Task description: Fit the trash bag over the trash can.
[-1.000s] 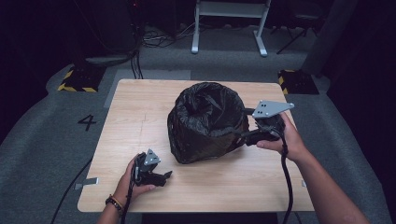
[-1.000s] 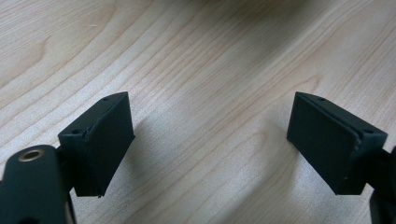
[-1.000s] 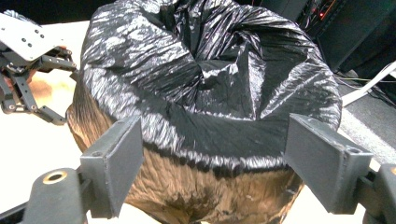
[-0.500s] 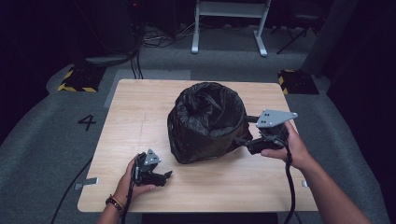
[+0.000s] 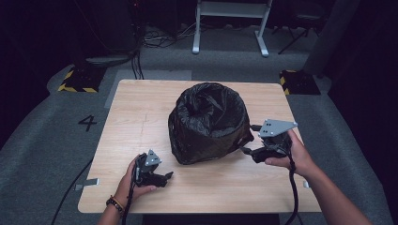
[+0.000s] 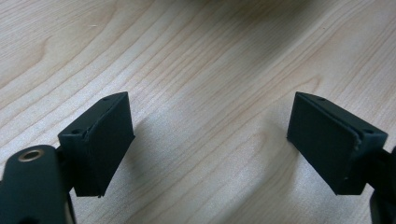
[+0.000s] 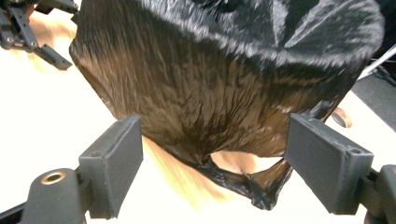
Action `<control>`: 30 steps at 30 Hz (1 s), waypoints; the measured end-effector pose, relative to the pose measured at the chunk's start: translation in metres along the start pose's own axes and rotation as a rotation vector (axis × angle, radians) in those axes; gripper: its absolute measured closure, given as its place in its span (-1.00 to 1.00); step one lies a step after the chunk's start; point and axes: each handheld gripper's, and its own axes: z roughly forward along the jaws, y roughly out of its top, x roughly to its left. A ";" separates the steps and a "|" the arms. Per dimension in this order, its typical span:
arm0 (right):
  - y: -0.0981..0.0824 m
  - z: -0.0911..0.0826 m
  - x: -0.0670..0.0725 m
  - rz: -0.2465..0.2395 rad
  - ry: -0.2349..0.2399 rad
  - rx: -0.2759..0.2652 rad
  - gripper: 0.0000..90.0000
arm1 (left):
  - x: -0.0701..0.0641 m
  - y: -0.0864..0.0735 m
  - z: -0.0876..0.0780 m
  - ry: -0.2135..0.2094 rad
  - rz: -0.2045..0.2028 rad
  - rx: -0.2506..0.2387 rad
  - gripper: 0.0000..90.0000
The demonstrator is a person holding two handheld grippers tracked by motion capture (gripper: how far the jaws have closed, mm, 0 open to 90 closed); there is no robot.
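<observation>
Reaching toward the black bag (image 5: 209,123) at the frame's centre, the right gripper (image 5: 247,139) has its jaws wide apart. Closing low on the loose corner (image 7: 261,186) seems wisest. The left gripper (image 5: 167,176) rests spread on the tabletop (image 5: 141,108).

A crumpled black bin bag (image 5: 209,123) stands upright mid-table, its mouth open upward.

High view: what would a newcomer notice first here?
A big black bag stands crumpled in the middle of the table. The right claw is open at the bag's right side, near a loose flap at its base. The left claw rests open on bare wood at the front left.
</observation>
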 end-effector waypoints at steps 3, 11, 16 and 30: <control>-0.004 0.002 0.001 -0.004 0.001 0.011 -0.56 | 0.000 0.000 0.000 -0.001 0.000 0.000 -0.67; -0.013 0.008 0.004 0.001 0.005 0.033 -0.56 | 0.000 0.000 0.000 0.001 0.001 -0.001 -0.67; -0.019 0.012 0.005 -0.003 0.013 0.050 -0.56 | 0.000 0.000 0.000 0.001 0.001 -0.001 -0.67; -0.040 0.024 0.005 -0.006 0.008 0.117 -0.56 | 0.000 0.000 0.000 0.000 0.000 0.000 -0.67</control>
